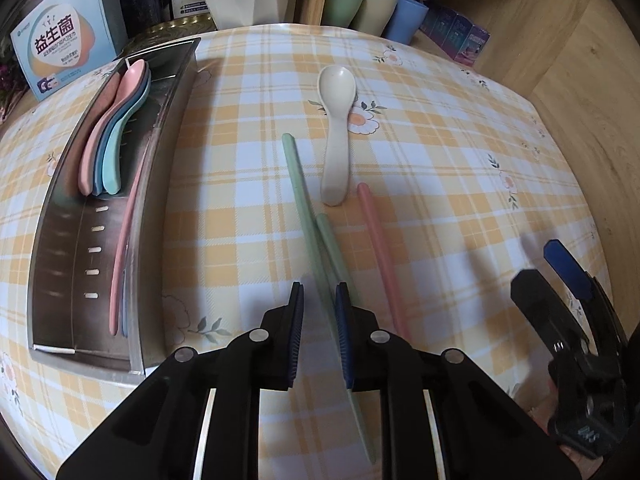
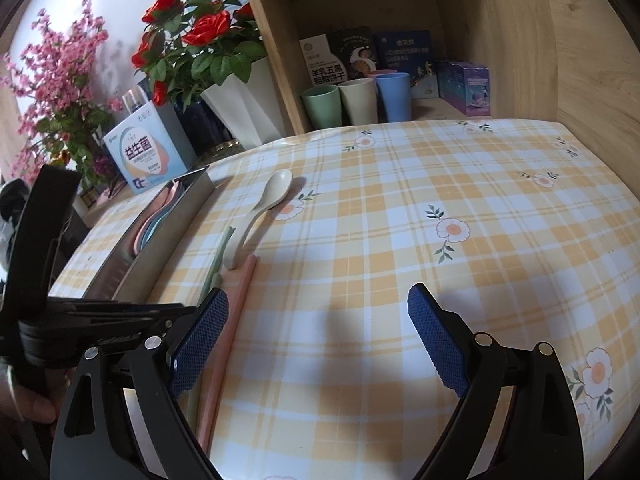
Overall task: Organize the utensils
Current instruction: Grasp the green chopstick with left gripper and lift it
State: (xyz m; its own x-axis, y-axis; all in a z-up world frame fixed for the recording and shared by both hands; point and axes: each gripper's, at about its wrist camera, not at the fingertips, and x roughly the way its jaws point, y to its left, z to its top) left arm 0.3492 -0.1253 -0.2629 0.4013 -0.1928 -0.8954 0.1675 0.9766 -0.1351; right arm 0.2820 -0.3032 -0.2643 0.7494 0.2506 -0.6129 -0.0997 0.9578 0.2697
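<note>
Two green chopsticks [image 1: 316, 240] are lying crossed on the checked worktop [image 1: 440, 160], and the left claw [image 1: 319, 336] is closing narrowly around them, its blue pads [image 1: 344, 340] sitting just either side of the sticks; whether the pads are actually pressing on them I cannot tell. One pink chopstick [image 1: 380, 256] is lying just right of that claw, pointing away from it. A cream spoon [image 1: 336, 128] is resting ahead of the claw, beyond the chopstick tips, bowl at the far end. Left of the claw a metal tray [image 1: 160, 168] is holding stacked pink, blue and teal spoons [image 1: 112, 132] at its far end, with a further pink chopstick [image 1: 124, 248] lying along its inner wall. The right claw [image 2: 318, 340] is standing wide open and holding nothing, hovering over bare cloth, with the pink chopstick passing just beside its left pad [image 2: 200, 340]. Far ahead of both claws, cups [image 2: 356, 98] and boxes are standing in a wooden shelf.
</note>
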